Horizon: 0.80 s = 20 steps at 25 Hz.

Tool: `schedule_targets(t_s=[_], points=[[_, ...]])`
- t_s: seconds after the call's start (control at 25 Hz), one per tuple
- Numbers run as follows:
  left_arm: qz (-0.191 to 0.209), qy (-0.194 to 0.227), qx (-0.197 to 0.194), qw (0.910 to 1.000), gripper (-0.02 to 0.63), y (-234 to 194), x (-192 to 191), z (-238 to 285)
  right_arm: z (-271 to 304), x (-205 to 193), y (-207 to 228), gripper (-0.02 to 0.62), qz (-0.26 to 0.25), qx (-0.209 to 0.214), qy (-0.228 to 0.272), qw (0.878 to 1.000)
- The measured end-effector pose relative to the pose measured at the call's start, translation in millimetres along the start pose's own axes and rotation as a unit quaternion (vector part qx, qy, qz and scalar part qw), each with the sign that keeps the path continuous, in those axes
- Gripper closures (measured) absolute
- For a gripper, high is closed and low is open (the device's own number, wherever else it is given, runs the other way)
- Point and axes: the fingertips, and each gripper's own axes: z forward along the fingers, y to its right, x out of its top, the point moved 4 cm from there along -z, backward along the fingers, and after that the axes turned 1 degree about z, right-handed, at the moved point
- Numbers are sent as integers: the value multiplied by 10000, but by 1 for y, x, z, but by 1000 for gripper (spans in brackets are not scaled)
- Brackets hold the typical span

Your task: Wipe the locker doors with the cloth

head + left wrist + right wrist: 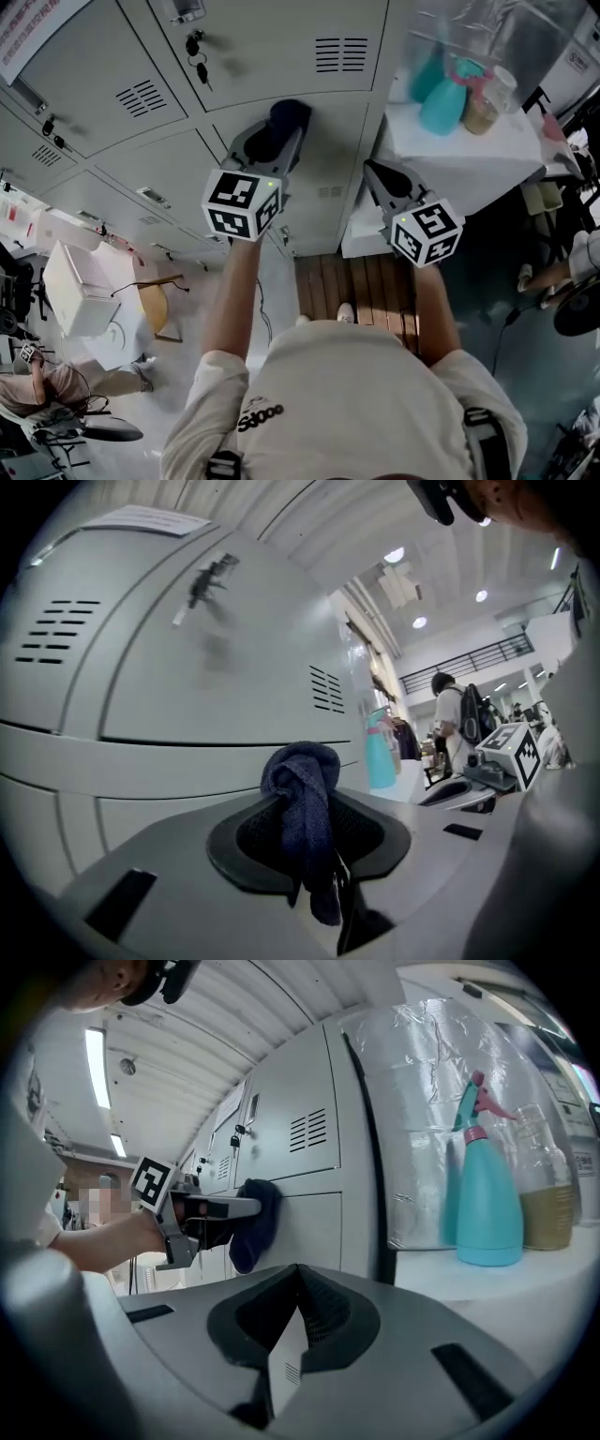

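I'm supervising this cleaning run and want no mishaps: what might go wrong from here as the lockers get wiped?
1. The dark blue cloth sits bunched in the left gripper; a wide sweep might drag bare jaw tips over the locker door.
2. Keys hang from a lock above; wiping upward may snag them.
3. The right gripper, shut and empty, is near the teal spray bottle and might knock it.

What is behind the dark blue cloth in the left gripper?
A grey metal locker door, which the dark blue cloth seems to touch. The door's part under it is covered.
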Motion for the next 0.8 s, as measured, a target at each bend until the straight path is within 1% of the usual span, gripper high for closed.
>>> schedule_targets(t_s=[0.08, 0.2, 0.32, 0.4, 0.52, 0.6, 0.72, 0.8], points=[[49, -61, -252, 9997, 488, 20, 0, 19, -11, -4, 5, 591, -29, -177, -51, 9998], [64, -122, -634, 9979, 488, 51, -2, 49, -30, -6, 11, 591, -221, -507, -95, 9984], [-7, -40, -857, 9963, 488, 76, -2, 72, -51, -9, 15, 591, -292, -704, -155, 9970], [-1, 0, -902, 9959, 488, 87, -3, 83, -63, -11, 19, 591, -270, -827, -192, 9960], [314, -12, -837, 9960, 488, 101, -9, 93, -78, -13, 25, 591, -267, -1049, -234, 9939], [429, 18, -814, 9958, 488, 104, -14, 95, -84, -13, 27, 591, -272, -1119, -260, 9930], [405, 14, -805, 9959, 488, 100, -22, 91, -83, -11, 27, 591, -272, -1074, -263, 9935], [362, -61, -709, 9968, 486, 92, -27, 82, -75, -8, 23, 591, -280, -966, -229, 9947]])
